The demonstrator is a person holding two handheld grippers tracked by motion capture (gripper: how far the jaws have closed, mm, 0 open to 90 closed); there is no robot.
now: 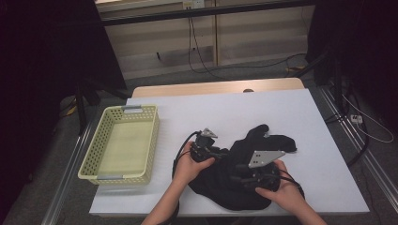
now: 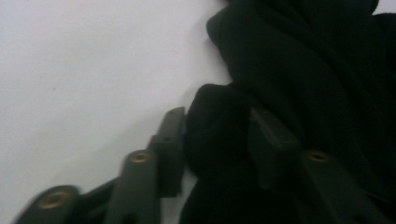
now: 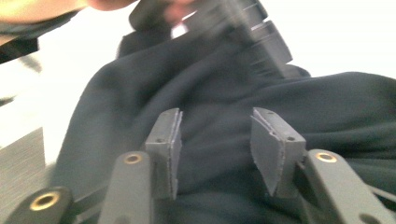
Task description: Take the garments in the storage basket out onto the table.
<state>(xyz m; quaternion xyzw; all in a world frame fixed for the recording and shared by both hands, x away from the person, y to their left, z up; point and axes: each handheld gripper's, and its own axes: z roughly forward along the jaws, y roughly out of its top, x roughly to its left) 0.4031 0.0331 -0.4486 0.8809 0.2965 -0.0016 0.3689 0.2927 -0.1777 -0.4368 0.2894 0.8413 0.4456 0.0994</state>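
black garment (image 1: 244,173) lies bunched on white table (image 1: 281,112), near front edge, right of yellow basket (image 1: 104,140). left gripper (image 2: 215,140) jaws partly closed w/ a fold of cloth pinched betw them. right gripper (image 3: 215,144) jaws apart over the cloth, gripping nothing.
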